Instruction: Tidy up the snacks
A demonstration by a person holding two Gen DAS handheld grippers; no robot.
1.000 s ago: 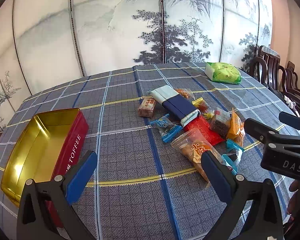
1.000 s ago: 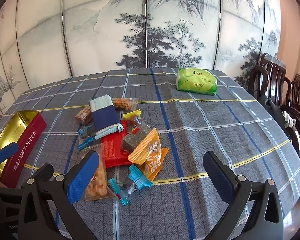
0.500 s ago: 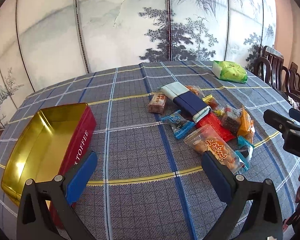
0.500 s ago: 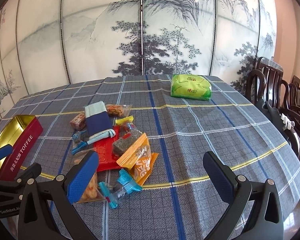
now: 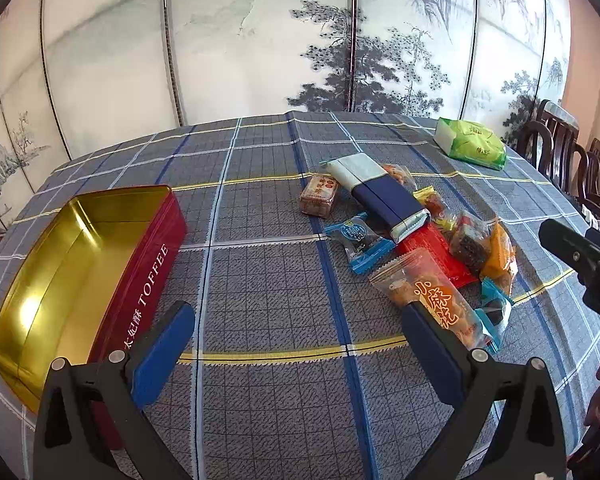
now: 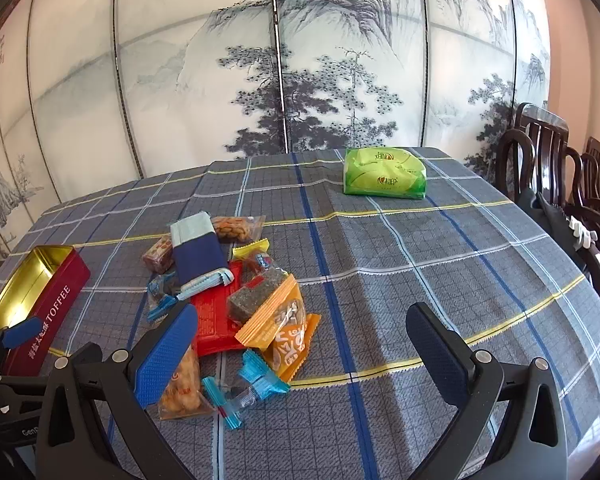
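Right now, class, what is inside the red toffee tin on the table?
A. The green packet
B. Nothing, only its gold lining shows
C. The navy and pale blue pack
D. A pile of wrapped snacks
B. The tin shows only bare gold walls and floor, while the snacks lie in a heap on the cloth to its right, and both grippers, left and right, are open and hold nothing.
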